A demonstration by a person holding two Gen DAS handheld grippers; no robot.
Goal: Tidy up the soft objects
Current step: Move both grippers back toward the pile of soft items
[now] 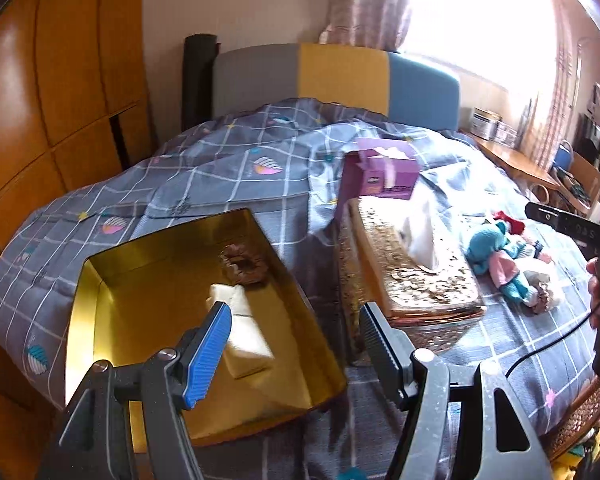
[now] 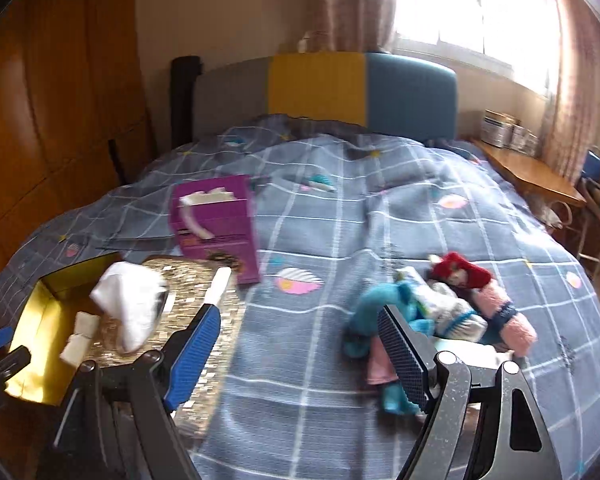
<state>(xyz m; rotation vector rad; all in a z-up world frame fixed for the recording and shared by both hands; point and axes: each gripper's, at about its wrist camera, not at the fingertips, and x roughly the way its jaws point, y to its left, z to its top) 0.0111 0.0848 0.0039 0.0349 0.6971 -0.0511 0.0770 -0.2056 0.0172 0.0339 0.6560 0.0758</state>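
At the lower left of the left wrist view, the gold tin [image 1: 100, 280] already holds a brown scrunchie [image 1: 242, 266] and a folded white cloth [image 1: 246, 332]; the left gripper [image 1: 296, 344] hangs above them, jaws wide and empty. Right of centre stands the glittery tissue box [image 1: 412, 280]. At the lower right of the right wrist view, the knitted soft toys [image 2: 440, 312] lie unsorted on the bedspread [image 2: 320, 380], the right gripper [image 2: 300, 344] wide and empty before them. The job looks partly done.
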